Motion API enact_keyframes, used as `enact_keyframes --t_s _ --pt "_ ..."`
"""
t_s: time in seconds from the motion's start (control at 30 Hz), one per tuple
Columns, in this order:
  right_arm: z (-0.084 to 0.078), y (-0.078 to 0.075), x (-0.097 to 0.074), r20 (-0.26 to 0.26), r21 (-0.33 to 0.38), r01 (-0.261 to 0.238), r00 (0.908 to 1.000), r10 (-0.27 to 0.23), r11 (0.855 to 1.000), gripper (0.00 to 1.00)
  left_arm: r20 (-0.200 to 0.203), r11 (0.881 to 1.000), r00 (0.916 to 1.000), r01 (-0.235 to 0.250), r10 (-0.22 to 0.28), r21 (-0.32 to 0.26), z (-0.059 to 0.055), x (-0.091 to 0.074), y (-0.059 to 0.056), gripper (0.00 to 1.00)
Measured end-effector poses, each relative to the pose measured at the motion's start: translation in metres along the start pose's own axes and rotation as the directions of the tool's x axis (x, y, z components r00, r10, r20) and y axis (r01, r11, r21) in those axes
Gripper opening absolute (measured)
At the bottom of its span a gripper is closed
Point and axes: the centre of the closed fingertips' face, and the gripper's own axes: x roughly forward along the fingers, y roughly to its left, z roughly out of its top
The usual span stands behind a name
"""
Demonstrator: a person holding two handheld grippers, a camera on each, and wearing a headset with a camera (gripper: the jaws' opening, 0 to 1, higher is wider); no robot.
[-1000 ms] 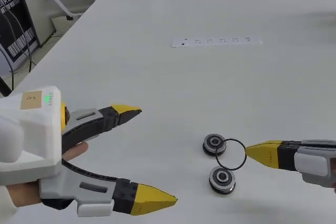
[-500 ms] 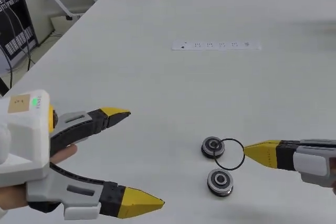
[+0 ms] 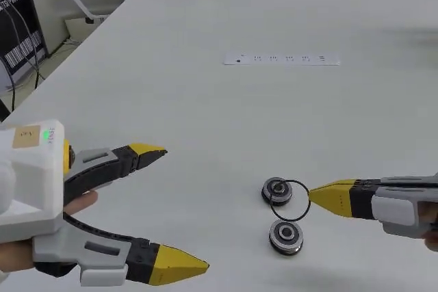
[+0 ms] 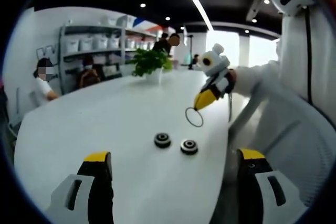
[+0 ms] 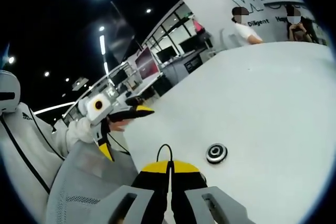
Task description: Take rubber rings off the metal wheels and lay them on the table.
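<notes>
In the head view the right gripper (image 3: 313, 197) is clenched on a thin black rubber ring (image 3: 290, 220). The ring seems to overlap the farther of the two metal wheels (image 3: 276, 191) on the white table (image 3: 205, 100). The left gripper (image 3: 168, 206) is spread wide and grasps nothing. The left gripper view makes it clearer: the ring hangs in the air, apart from both wheels. The right gripper view shows its jaws pressed together, the ring rising between the tips and one wheel near beyond them.
</notes>
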Motion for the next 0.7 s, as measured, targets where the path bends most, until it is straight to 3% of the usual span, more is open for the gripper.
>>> enact_keyframes --t_s 0.33,0.7 --pt "-0.006 0.005 0.022 -0.079 -0.053 -0.033 0.9965 0.029 0.998 0.00 -0.029 1.000 0.9994 0.018 -0.018 0.002 -0.007 0.003 -0.005 1.00" --pt "-0.023 0.011 0.040 -0.170 -0.099 -0.070 0.9840 0.053 0.993 0.00 -0.064 0.999 0.9974 0.033 -0.033 0.002 -0.016 0.005 -0.007 1.00"
